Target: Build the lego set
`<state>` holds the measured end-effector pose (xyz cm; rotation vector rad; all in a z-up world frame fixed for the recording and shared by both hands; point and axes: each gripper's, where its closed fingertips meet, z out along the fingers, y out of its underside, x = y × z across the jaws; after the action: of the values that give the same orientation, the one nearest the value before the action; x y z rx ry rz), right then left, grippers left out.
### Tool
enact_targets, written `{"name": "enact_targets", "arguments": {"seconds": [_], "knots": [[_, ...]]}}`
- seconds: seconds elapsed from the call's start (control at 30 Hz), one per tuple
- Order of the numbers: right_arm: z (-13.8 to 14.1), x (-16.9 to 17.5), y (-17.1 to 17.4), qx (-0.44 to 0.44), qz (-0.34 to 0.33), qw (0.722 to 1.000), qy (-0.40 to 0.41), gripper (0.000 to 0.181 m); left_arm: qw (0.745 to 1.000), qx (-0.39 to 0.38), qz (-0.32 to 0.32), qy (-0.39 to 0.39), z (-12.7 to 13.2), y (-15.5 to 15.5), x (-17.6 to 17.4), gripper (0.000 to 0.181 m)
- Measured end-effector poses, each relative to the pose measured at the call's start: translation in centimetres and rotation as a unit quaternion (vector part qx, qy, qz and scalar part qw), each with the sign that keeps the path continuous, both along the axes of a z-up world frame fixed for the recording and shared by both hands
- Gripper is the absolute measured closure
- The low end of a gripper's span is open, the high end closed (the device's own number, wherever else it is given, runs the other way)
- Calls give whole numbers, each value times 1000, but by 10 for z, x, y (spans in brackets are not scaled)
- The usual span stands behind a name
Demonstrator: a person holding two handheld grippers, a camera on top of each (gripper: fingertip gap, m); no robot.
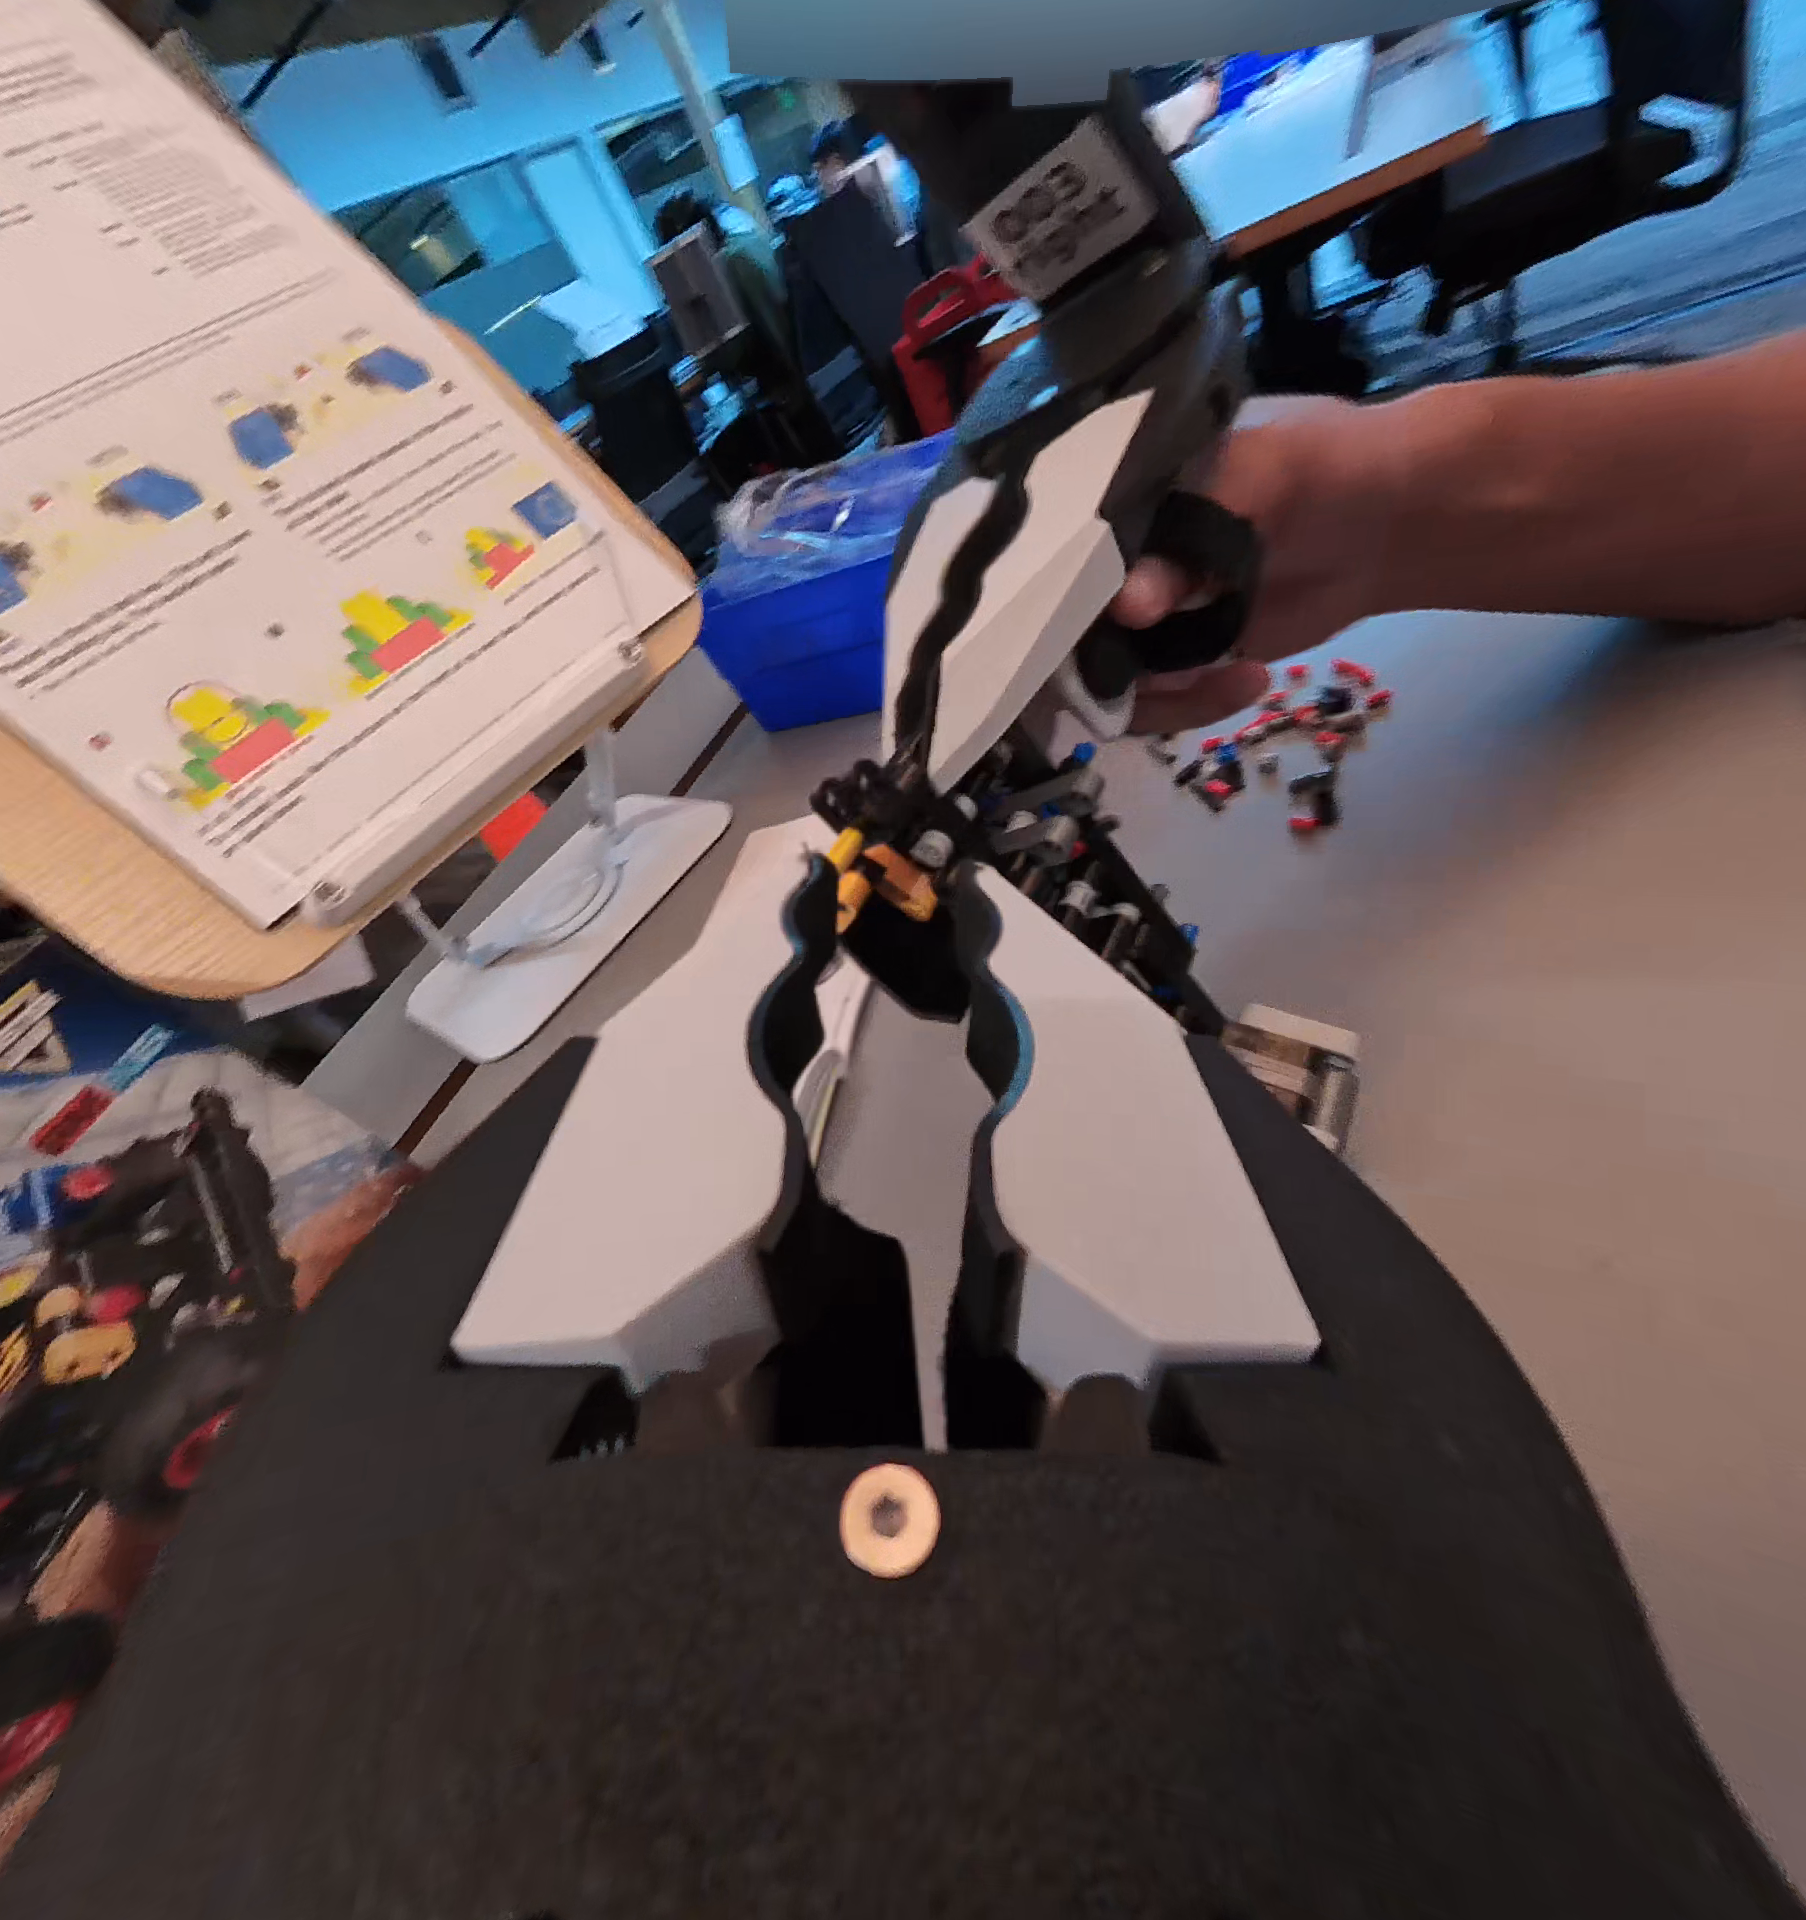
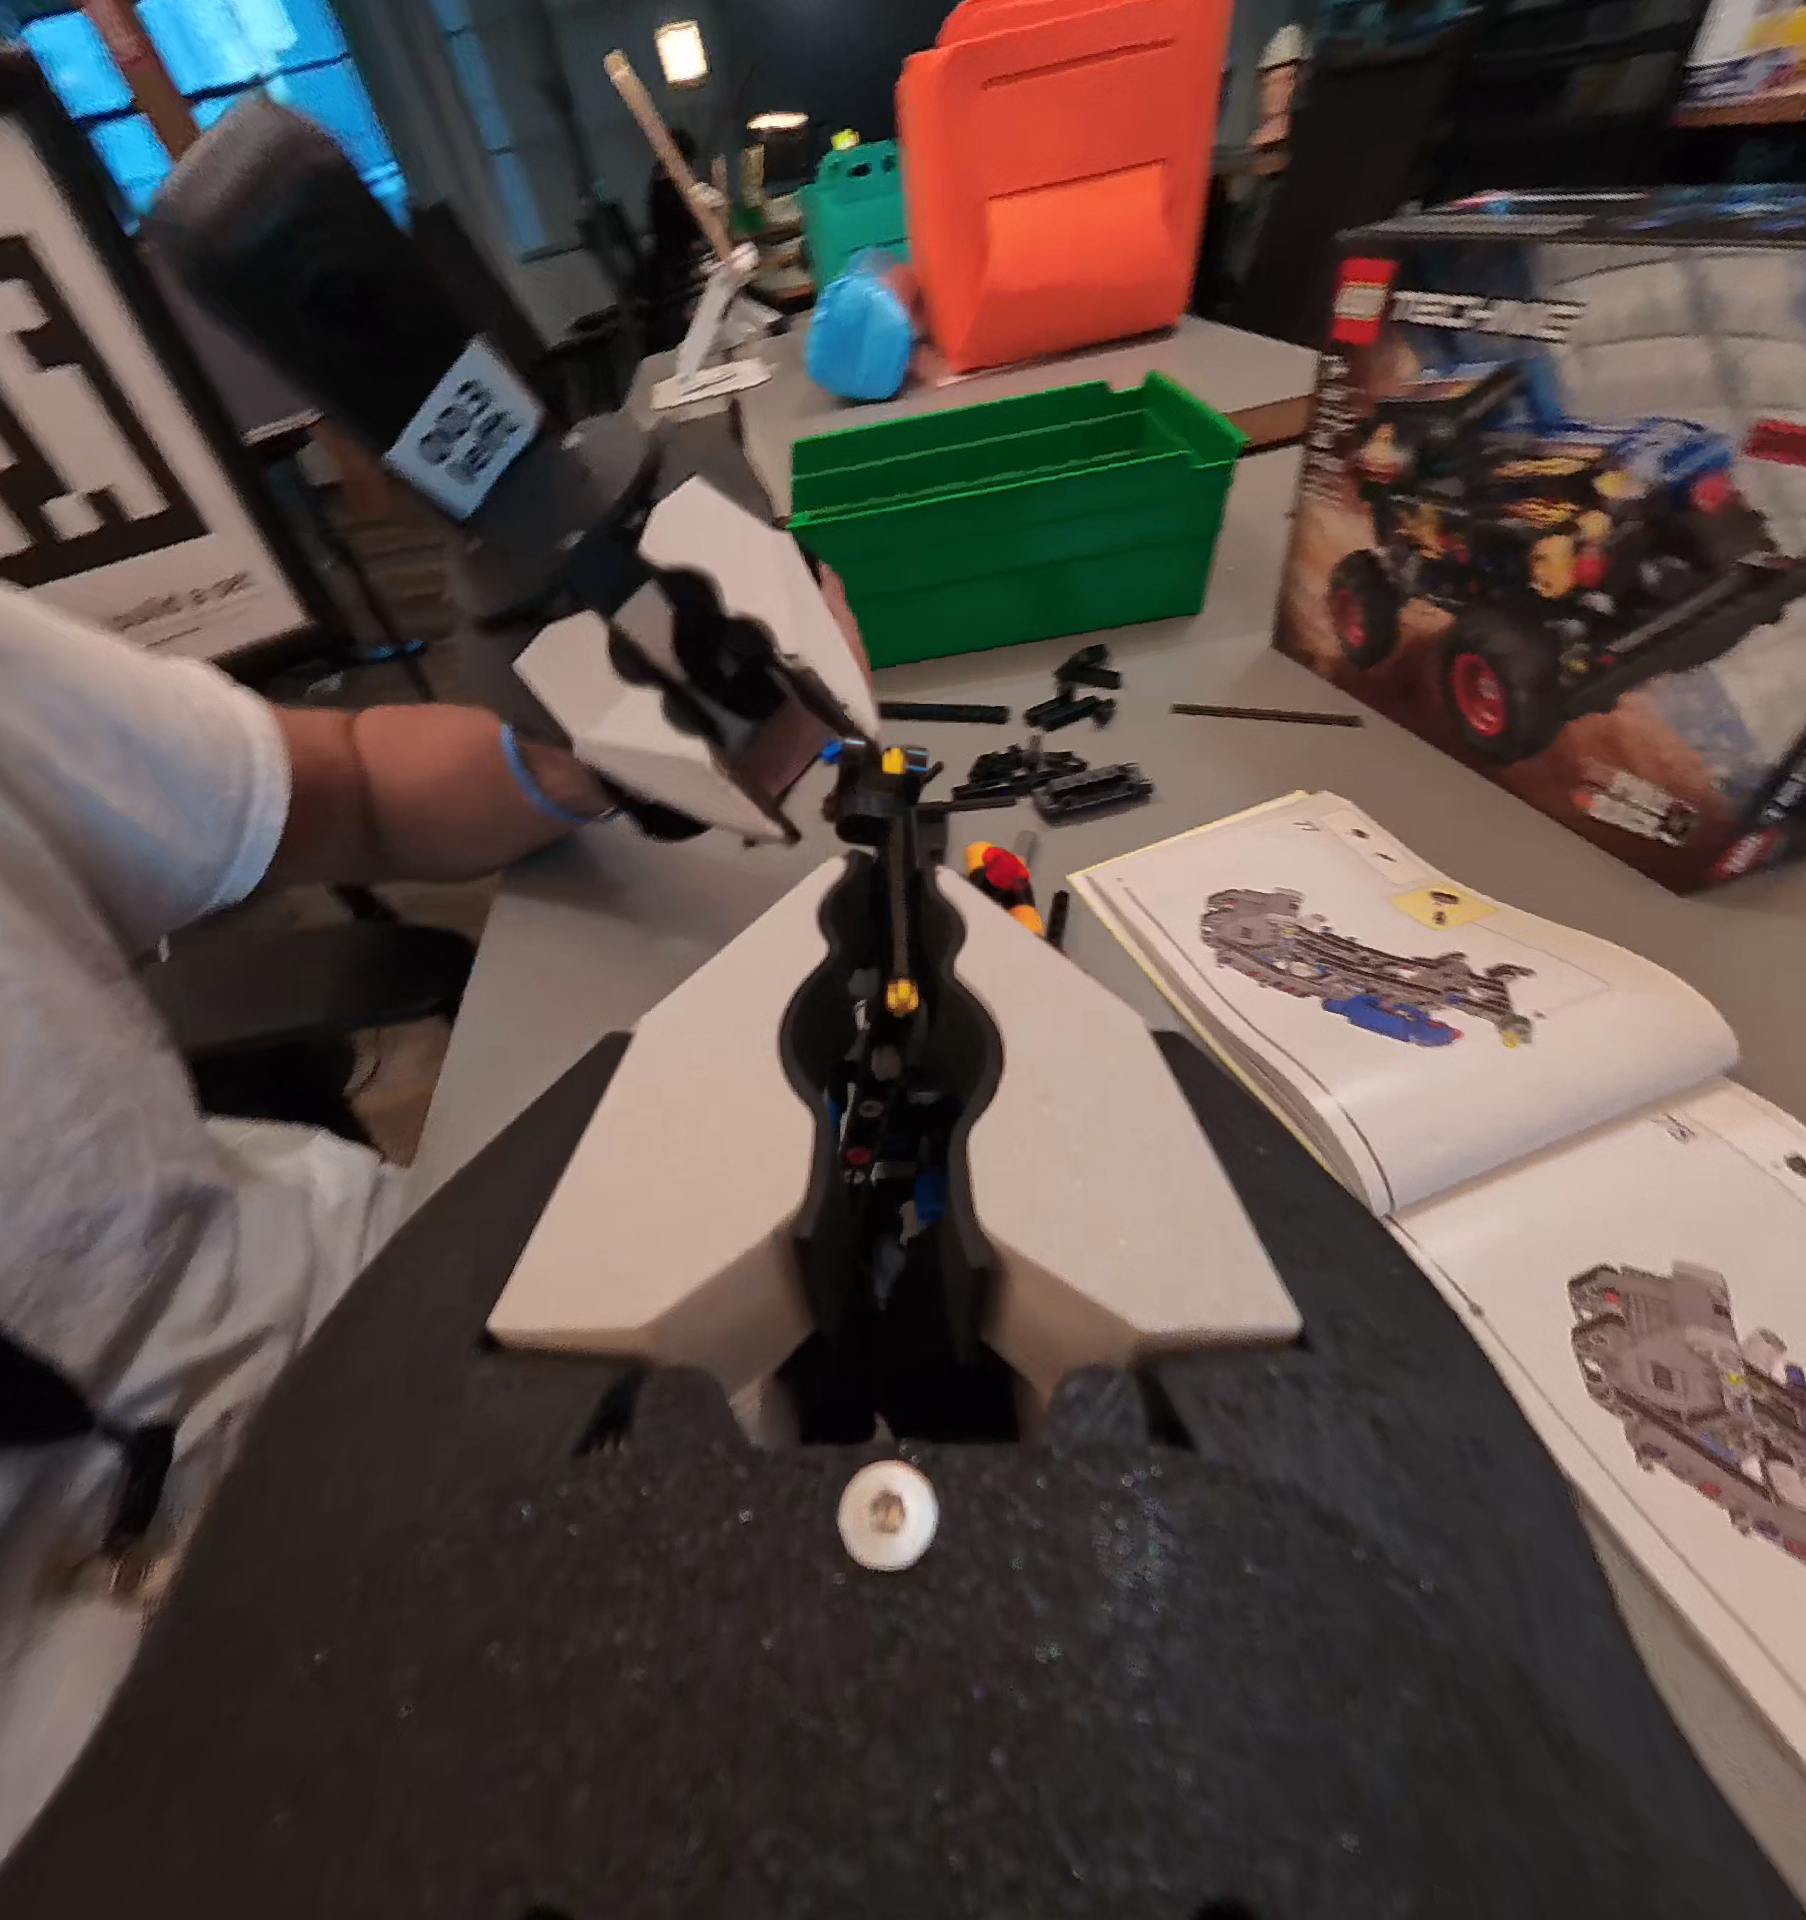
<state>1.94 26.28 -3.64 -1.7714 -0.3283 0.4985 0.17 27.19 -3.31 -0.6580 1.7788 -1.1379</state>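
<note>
Chassis [image 2: 883, 1101], a long half-built black frame, is clamped in the right gripper [image 2: 888, 883] above the surface [image 2: 1242, 675]. Left gripper [image 1: 894, 883] pinches a small black-and-yellow subassembly [image 1: 883, 883] against its end. Loose pieces [image 2: 1055, 774] lie unused, so I judge much remains

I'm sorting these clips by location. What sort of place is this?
Probably a shared office or lab workspace: a grey table with a green bin and Lego box, and desks with seated people behind.

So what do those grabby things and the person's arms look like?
Each tool has two pale grey angular fingers with wavy black inner pads, on a rough black body with a round screw. Each carries a small label. The person wears a white short sleeve and a blue wristband.
</note>
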Motion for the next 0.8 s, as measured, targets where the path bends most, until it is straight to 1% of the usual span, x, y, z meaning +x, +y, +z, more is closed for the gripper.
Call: {"name": "enact_targets", "arguments": {"seconds": [0.03,0.1,0.13,0.17,0.2,0.27,0.3,0.37,0.43,0.53,0.6,0.7,0.77,0.8], "knots": [[-1,5,4,-2,-23,1000,7,174,1000,1,23,3,-3,5,5,159],[-5,16,10,-4,-69,998,11,172,999,-17,50,11,-8,7,11,144],[-6,19,13,-6,-87,996,15,171,997,-34,69,13,-9,9,15,143],[-6,20,14,-7,-101,995,16,171,996,-48,80,19,-11,7,18,135],[-7,21,16,-8,-116,993,10,171,994,-56,87,23,-14,5,21,127],[-7,21,19,-4,-145,989,-16,169,990,-69,120,31,-17,5,27,120],[-5,19,19,1,-153,988,-30,169,988,-79,129,35,-17,3,29,118],[-2,23,19,13,-181,981,-65,167,983,-99,147,40,-16,4,30,121],[2,23,18,20,-194,977,-83,168,980,-110,156,55,-19,5,30,122],[4,12,14,14,-186,980,-74,171,980,-115,144,75,-27,3,30,128],[3,8,12,10,-192,976,-102,170,982,-124,114,82,-29,-4,27,135],[1,0,7,-9,-180,972,-150,158,987,-117,62,89,-30,-14,23,143],[-2,-9,3,-27,-142,975,-171,146,989,-117,28,89,-29,-16,21,149],[-4,-12,0,-38,-119,975,-186,142,988,-120,9,93,-29,-17,20,149]]}}
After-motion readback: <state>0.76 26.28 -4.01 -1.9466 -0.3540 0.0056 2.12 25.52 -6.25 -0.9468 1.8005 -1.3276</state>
